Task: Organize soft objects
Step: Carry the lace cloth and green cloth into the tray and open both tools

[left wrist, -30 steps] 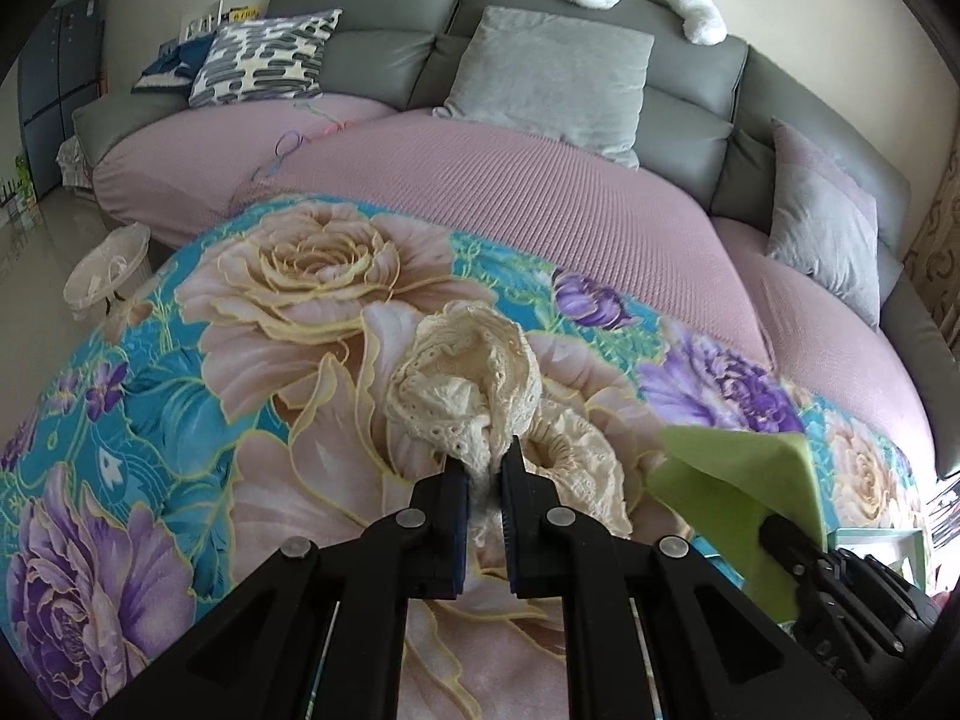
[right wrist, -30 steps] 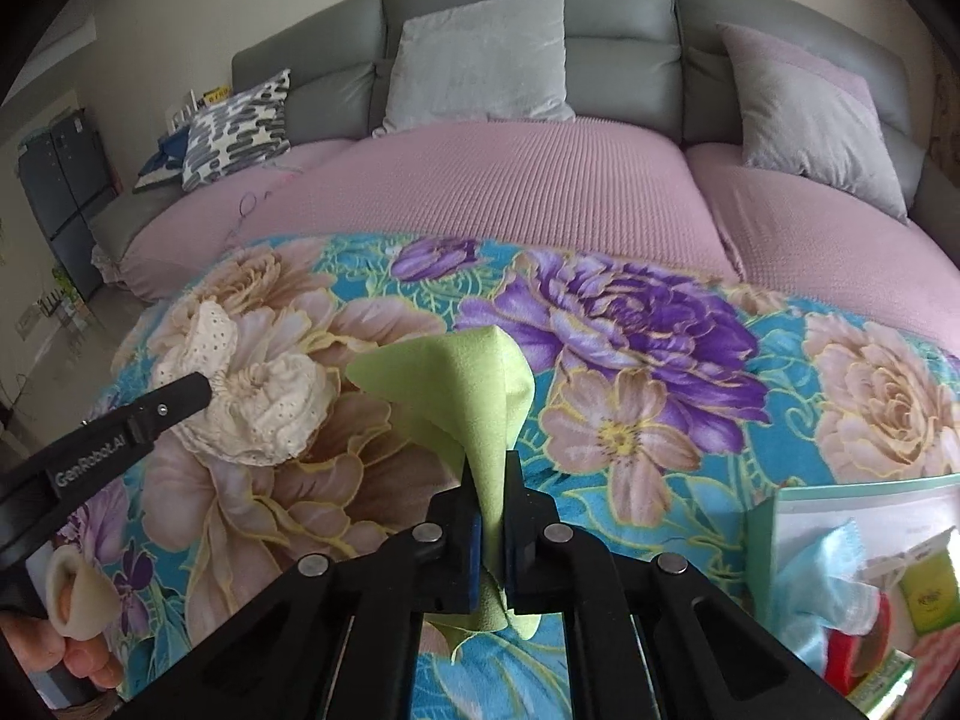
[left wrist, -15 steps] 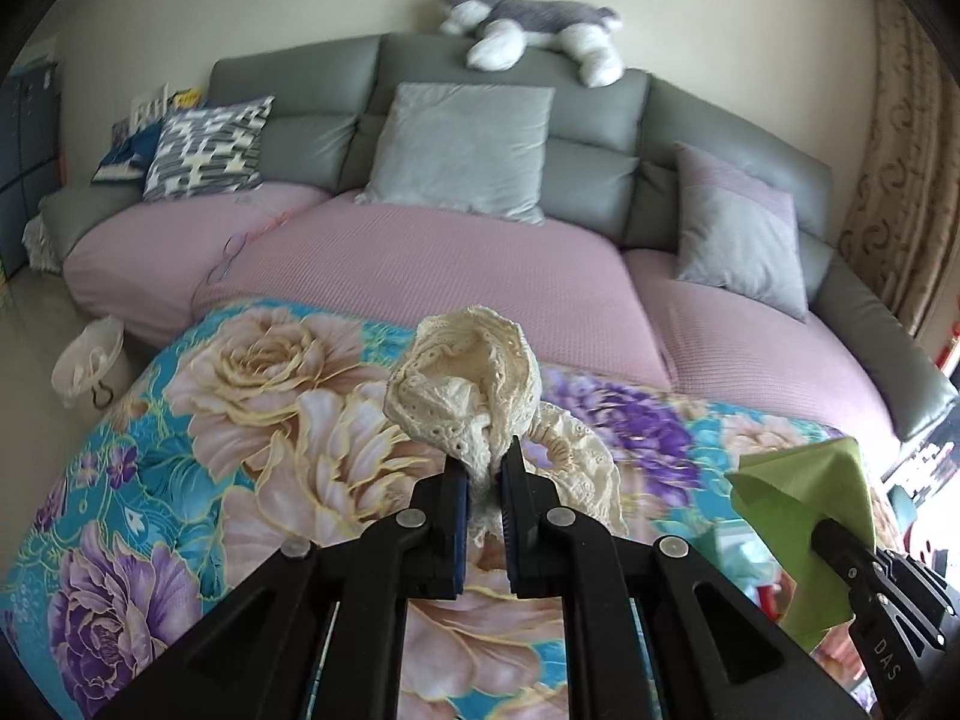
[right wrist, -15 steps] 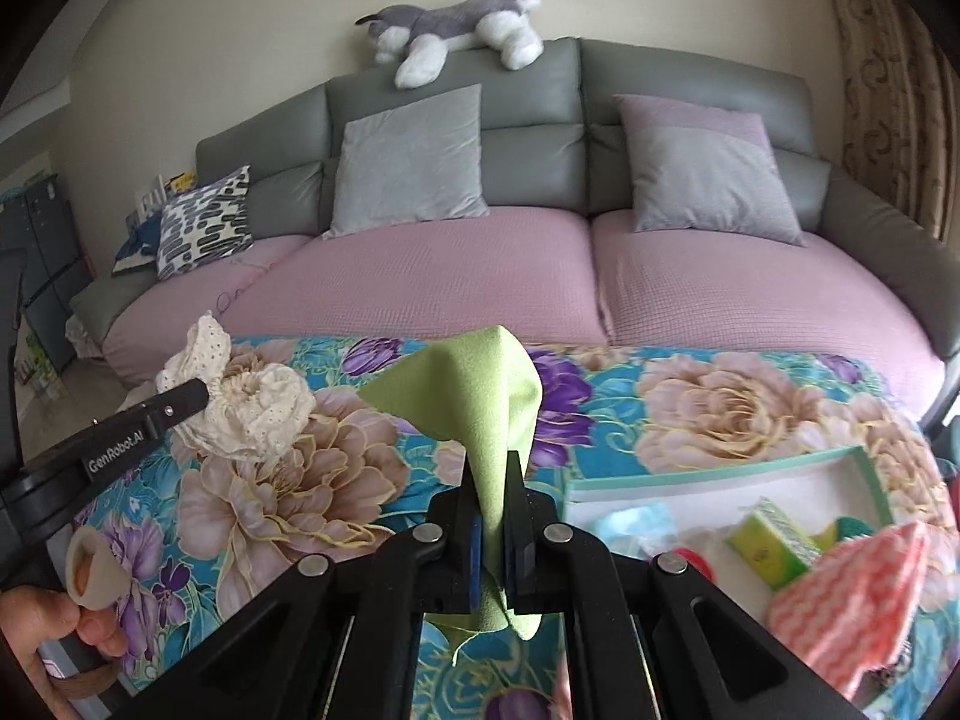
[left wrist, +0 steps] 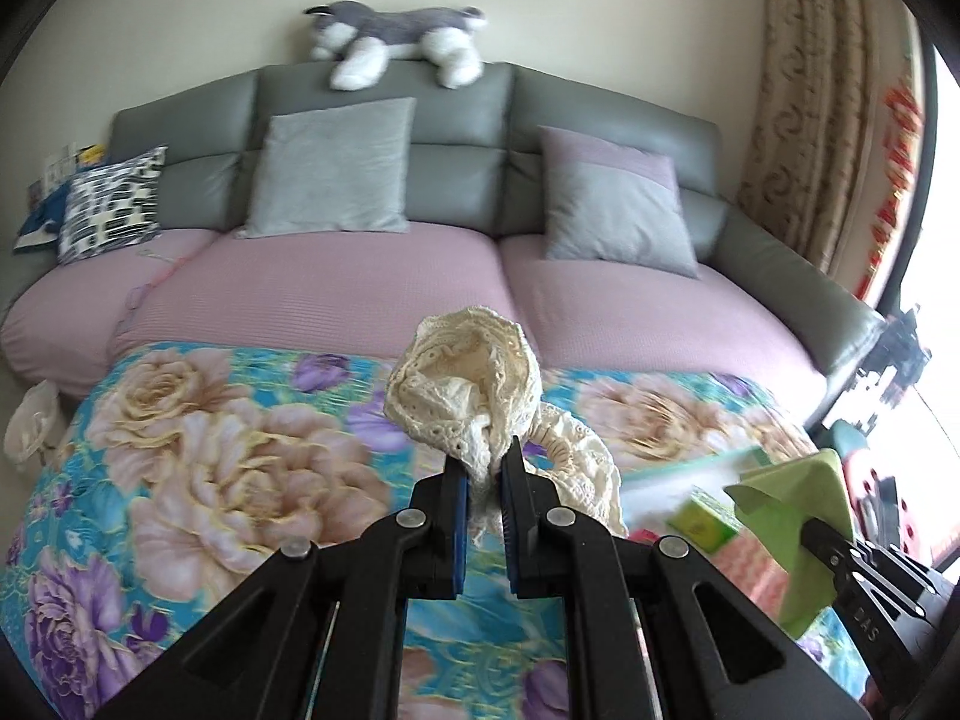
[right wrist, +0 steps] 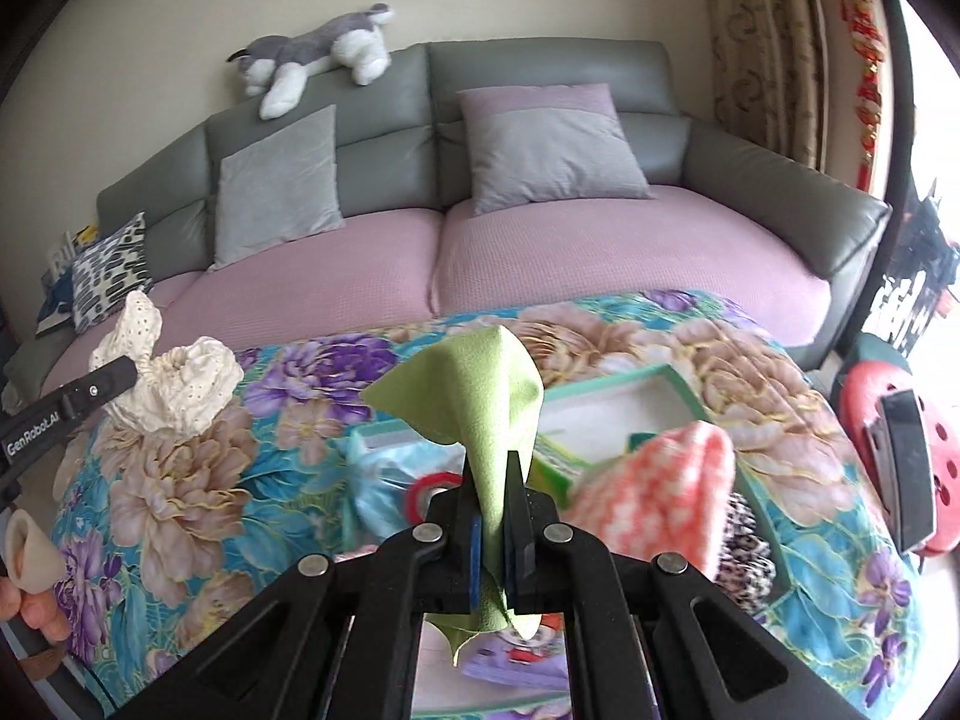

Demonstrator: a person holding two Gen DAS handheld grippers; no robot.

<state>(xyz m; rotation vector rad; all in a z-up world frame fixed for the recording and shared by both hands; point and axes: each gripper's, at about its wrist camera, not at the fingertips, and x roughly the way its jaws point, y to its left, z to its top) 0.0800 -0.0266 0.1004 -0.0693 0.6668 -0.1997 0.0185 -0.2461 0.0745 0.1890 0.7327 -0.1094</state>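
My left gripper is shut on a cream lace cloth and holds it up above the floral tablecloth. The cloth also shows in the right wrist view at the left. My right gripper is shut on a green cloth, held above a mint-rimmed white tray. The tray holds an orange-and-white checked cloth, a light blue cloth, a red tape roll and green packets. In the left wrist view the green cloth is at the lower right.
A grey sofa with pink seat covers and cushions stands behind the table. A plush husky lies on its back. A red stool stands at the right. A white basket is on the floor, left.
Both grippers have lifted and swung right with their cloths. The tray has come fully into the right wrist view, under the green cloth.
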